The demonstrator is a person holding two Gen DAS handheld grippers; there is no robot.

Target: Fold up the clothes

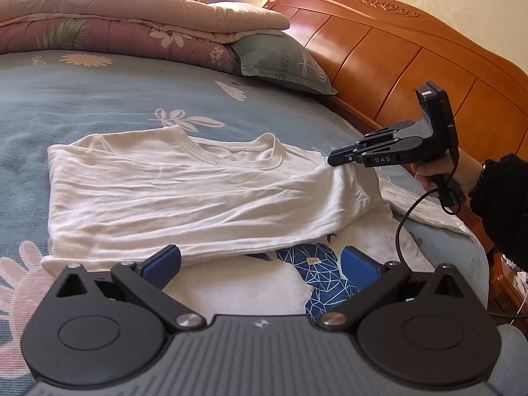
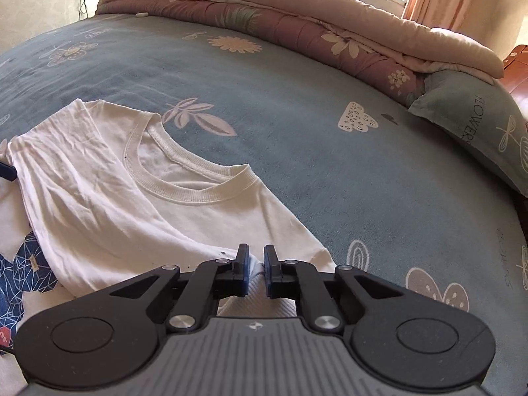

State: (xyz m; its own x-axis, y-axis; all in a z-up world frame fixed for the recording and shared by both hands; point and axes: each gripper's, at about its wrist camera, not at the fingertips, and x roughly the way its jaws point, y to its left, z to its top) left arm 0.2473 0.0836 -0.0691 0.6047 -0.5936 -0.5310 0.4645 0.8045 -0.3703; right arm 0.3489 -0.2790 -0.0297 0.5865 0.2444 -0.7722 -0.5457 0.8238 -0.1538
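**Right claw pinching shirt shoulder, mid-fold**

The right claw [image 2: 255, 265] is clamping a bunch of white fabric at the shoulder of the T-shirt [image 1: 184, 194], jaws nearly together on the cloth. The left claw [image 1: 260, 265] is hanging wide open over the printed front, gripping nothing. The one shirt is lying on the bed [image 2: 297, 105], one side already folded in. Step looks like the second side fold; next move probably needs lifting and carrying that shoulder across. Counting: two claws, one shirt, one pillow [image 1: 280, 62], one quilt [image 2: 297, 10].
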